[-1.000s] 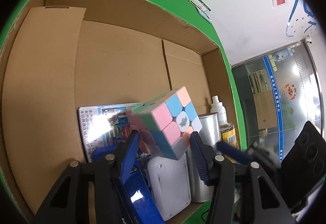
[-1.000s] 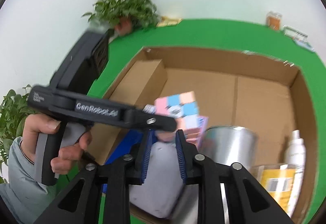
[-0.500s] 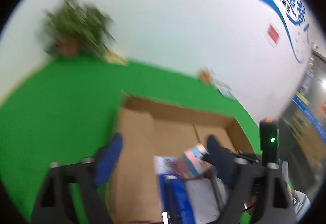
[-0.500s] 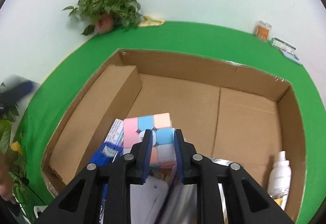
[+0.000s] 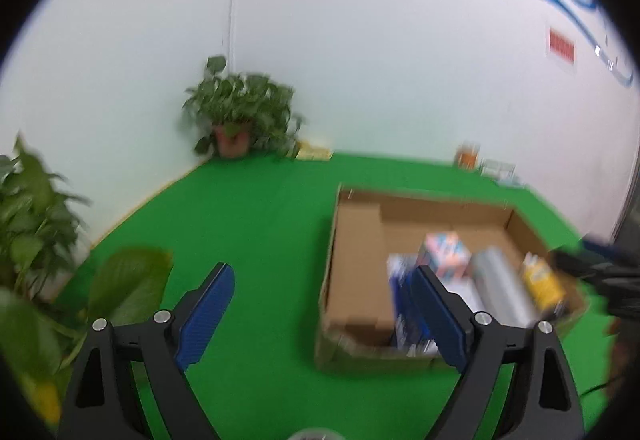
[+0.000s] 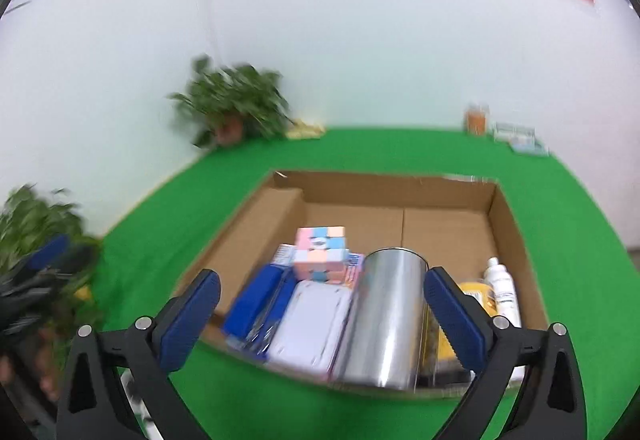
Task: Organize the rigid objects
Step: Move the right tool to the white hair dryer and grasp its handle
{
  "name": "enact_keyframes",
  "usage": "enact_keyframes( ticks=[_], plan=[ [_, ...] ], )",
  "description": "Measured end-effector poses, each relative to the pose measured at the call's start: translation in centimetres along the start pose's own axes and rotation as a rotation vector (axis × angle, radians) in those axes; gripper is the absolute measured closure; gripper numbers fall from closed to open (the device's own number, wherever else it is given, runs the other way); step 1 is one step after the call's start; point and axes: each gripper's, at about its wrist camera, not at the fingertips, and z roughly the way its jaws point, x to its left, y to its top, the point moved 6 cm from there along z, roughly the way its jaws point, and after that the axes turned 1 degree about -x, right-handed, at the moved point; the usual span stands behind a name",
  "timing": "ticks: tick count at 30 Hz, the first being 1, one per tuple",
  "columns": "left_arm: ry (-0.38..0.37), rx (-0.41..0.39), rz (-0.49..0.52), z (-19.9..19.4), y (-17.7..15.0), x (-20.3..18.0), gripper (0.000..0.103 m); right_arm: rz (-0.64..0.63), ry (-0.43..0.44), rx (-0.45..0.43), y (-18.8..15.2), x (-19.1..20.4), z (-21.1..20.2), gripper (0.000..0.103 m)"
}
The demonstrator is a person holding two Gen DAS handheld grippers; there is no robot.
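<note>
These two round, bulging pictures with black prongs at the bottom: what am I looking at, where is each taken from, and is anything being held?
There is no robot here. A person holds a two-finger gripper in each hand, and a wide-angle camera on each looks forward along its blue-padded fingers.

One view shows the left gripper, open over the green table, holding nothing. The other shows the right gripper, its jaws opening, also holding nothing.

On the table stands a cardboard box. Inside it are a pastel puzzle cube resting on other items, a metal can, a white case, a blue object, a white bottle and a yellow package. Potted plants stand at the table's edge.
</note>
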Motion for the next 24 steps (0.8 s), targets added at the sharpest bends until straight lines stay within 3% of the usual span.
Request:
enact_keyframes(
  ticks=[3, 6, 8, 13, 16, 18, 20, 22, 24],
  plan=[
    [0.009, 0.080, -0.106, -0.6, -2.4, 1.7, 0.013, -0.038, 0.040, -0.027, -2.3, 1.4, -3.2, 0.001],
    [-0.083, 0.227, -0.232, -1.1, -5.4, 3.0, 0.013, -0.011, 0.098, 0.018, -5.1, 2.5, -4.6, 0.001],
    [-0.137, 0.304, -0.270, -1.5, -7.5, 3.2, 0.013, -0.014, 0.150, 0.078, -7.1, 4.0, -4.5, 0.000],
    [-0.247, 0.441, -0.327, -2.6, -12.9, 3.0, 0.013, -0.102, 0.397, 0.356, -15.0, 11.1, -2.6, 0.001],
    [-0.317, 0.506, -0.383, -3.0, -15.2, 3.0, 0.013, -0.147, 0.425, 0.418, -18.1, 13.8, -1.4, 0.002],
    [-0.363, 0.525, -0.403, -2.9, -16.2, 2.8, 0.013, -0.172, 0.404, 0.419, -19.2, 14.7, -0.5, 0.008],
    [-0.389, 0.541, -0.429, -2.6, -17.0, 2.9, 0.017, -0.199, 0.381, 0.420, -20.1, 15.5, 0.3, 0.024],
    [-0.420, 0.544, -0.473, -2.3, -17.4, 3.1, 0.017, -0.212, 0.361, 0.417, -20.8, 16.0, 0.8, 0.032],
    [-0.454, 0.551, -0.493, -1.8, -17.9, 3.1, 0.028, -0.219, 0.341, 0.424, -21.4, 16.5, 1.5, 0.044]
  ],
)
